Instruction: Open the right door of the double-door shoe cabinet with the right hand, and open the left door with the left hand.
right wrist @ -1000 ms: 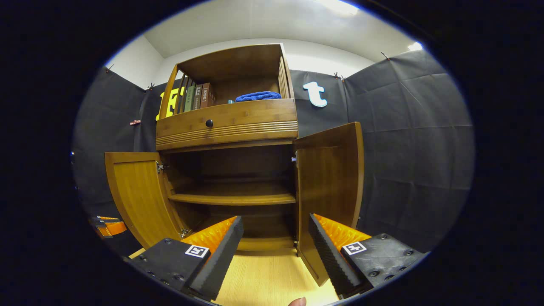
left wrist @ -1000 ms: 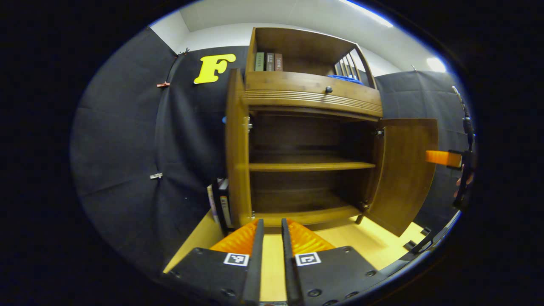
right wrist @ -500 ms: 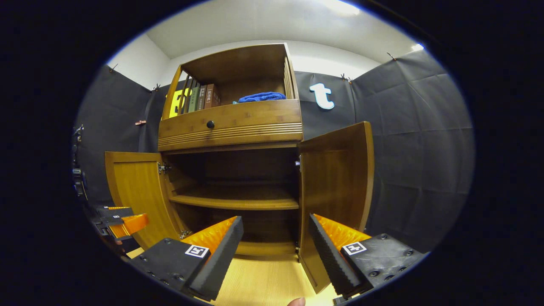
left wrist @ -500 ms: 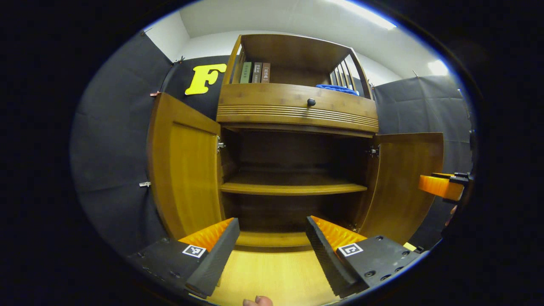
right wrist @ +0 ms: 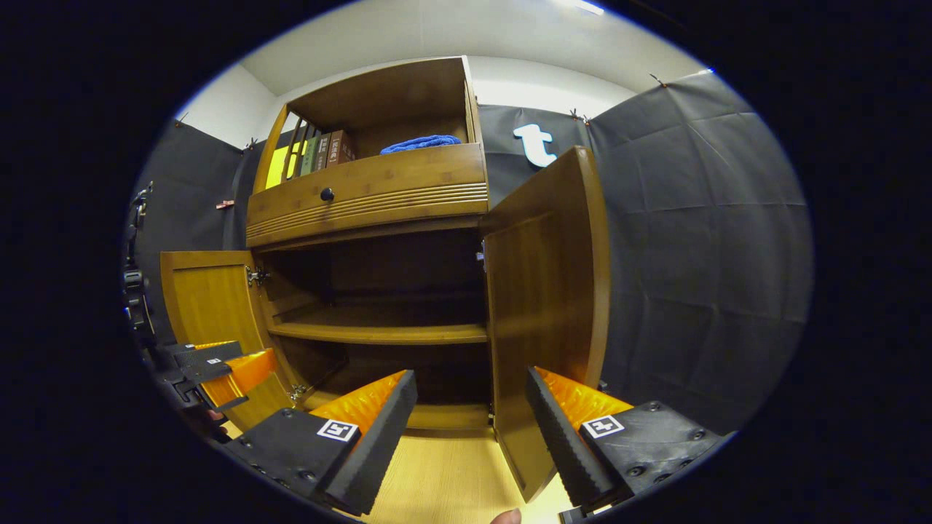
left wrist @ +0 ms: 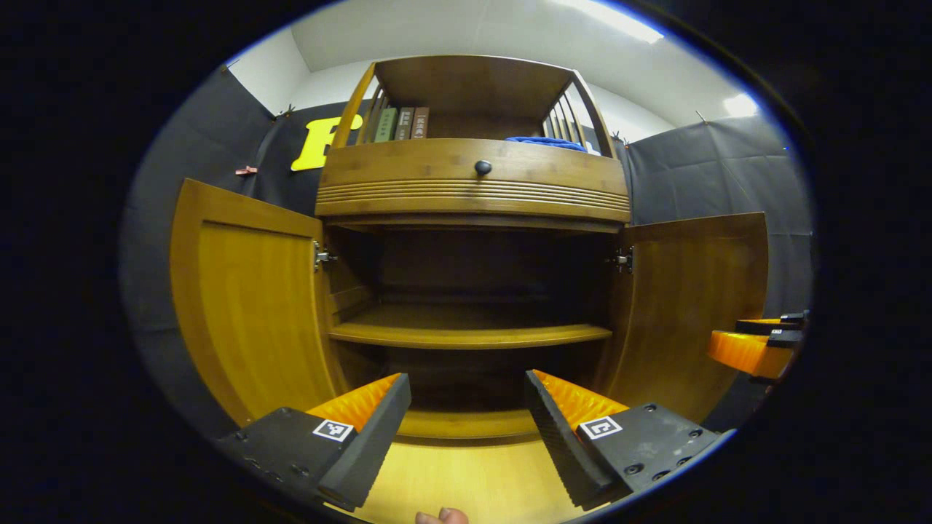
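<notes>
We found both doors of the shoe cabinet (left wrist: 473,189) swung wide, the left door (left wrist: 251,306) and the right door (left wrist: 692,306) each clear of the dark, bare inner shelf (left wrist: 466,333), so we judged the task done. Our left hand-held gripper (left wrist: 466,411) and right hand-held gripper (right wrist: 470,411) were spread apart, holding nothing, short of the cabinet. It stood on a pale wooden floor (right wrist: 444,480) before black cloth walls, books (left wrist: 400,124) and a blue cloth (right wrist: 422,143) up top.

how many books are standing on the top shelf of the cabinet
3. The green book, the grey book and the brown book stand side by side at the left end of the cabinet's top shelf, behind the slats; more could be hidden behind the drawer front.
</notes>
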A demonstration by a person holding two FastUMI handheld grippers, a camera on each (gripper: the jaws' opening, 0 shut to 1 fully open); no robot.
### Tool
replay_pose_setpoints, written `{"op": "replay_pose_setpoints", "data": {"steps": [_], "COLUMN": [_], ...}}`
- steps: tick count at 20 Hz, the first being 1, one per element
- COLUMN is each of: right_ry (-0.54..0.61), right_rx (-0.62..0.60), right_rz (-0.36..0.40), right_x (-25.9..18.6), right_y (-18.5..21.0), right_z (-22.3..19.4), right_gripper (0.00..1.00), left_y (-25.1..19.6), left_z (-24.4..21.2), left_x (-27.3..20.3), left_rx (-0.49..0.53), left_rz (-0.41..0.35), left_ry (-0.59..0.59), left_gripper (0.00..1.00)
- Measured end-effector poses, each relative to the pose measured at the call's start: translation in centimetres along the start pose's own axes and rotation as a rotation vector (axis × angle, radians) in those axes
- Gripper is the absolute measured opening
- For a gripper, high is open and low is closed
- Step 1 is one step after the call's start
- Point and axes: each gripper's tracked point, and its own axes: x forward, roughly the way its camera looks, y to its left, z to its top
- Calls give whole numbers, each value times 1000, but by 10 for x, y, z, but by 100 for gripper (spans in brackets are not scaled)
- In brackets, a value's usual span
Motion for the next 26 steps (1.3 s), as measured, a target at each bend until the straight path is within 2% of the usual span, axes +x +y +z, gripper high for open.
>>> {"op": "replay_pose_setpoints", "data": {"steps": [3, 6, 7, 8, 9, 10, 14, 16, 17, 18, 19, 20, 21, 22, 26], "right_ry": [0, -7, -4, 0, 3, 8, 13, 11, 11, 10, 10, 12, 12, 15, 12], "right_rx": [-6, -9, -2, 4, 7, 8, -2, 1, 3, 4, 3, -1, -5, -7, 9], "right_rz": [30, 61, 72, 83, 94, 103, 121, 127, 129, 129, 127, 125, 123, 123, 133], "right_x": [0, -2, -1, -1, -1, -1, -1, -2, -2, -2, -2, -1, 0, 0, 2], "right_y": [3, 5, 5, 5, 6, 6, 5, 6, 6, 6, 6, 6, 6, 6, 7], "right_z": [0, -2, -3, -5, -6, -9, -14, -14, -15, -15, -16, -17, -18, -19, -20], "right_gripper": [100, 100, 92, 96, 92, 96, 96, 92, 95, 92, 96, 96, 92, 96, 96], "left_y": [-10, -23, -26, -26, -25, -25, -26, -27, -27, -26, -25, -23, -22, -23, -24], "left_z": [0, -4, -5, -5, -6, -8, -8, -9, -8, -8, -7, -7, -7, -7, -6], "left_x": [6, 11, 13, 14, 15, 15, 17, 19, 19, 20, 20, 20, 21, 21, 24], "left_rx": [12, -22, -30, -29, -22, -21, -37, -55, -55, -48, -43, -41, -45, -50, -39], "left_rz": [-22, -44, -43, -35, -20, -17, -10, -5, -3, -1, 0, 2, 4, 5, 0], "left_ry": [-15, -8, -5, -2, 4, 9, 3, 4, 5, 3, 2, -1, -4, -5, -16], "left_gripper": [97, 97, 96, 96, 97, 97, 97, 97, 97, 97, 97, 97, 97, 97, 96]}}
